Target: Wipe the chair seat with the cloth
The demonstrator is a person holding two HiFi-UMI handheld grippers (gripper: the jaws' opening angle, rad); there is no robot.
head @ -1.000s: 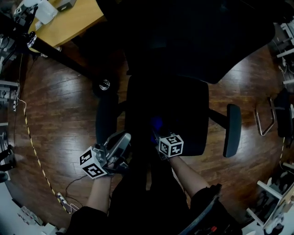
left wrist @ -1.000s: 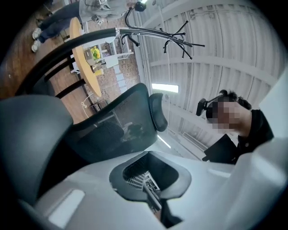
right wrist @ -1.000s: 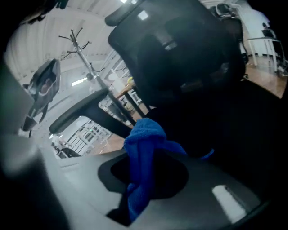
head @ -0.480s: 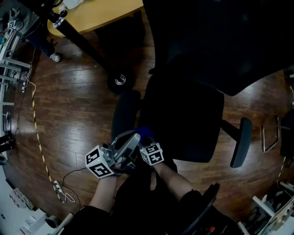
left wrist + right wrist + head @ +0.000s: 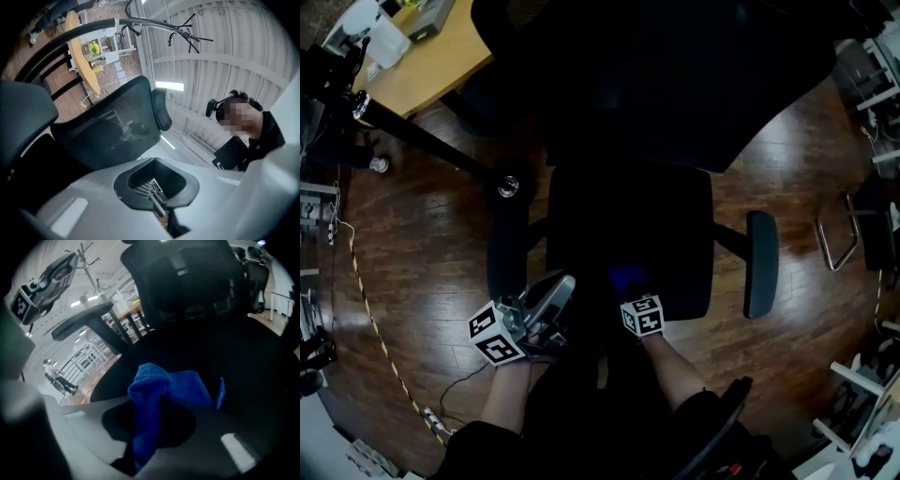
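The right tongs (image 5: 630, 296) are clamped on a blue cloth (image 5: 626, 277) at the front edge of the black chair seat (image 5: 628, 216). In the right gripper view the cloth (image 5: 164, 390) rises in a bunched fold out of the pinch of the tongs (image 5: 140, 453) and spreads forward onto the seat (image 5: 253, 380). The part of the cloth lower down between the jaws is lost in shadow. From the head view the seat and the backrest (image 5: 675, 84) are so dark that their surfaces merge and little of the cloth beyond a small blue patch can be made out. The left tongs (image 5: 553, 292) hang off the seat's front corner, just beside the armrest (image 5: 506, 258) at that view's left, above the wooden floor (image 5: 422, 234). They are tilted upward. Their own view shows the jaws of the tongs (image 5: 158, 210) drawn together with nothing between them. Past them are the mesh backrest (image 5: 112, 126), the headrest (image 5: 162, 110) and a person (image 5: 255, 136) cut off at the frame's edge. A bench (image 5: 431, 52) is cropped at the head view's upper left.
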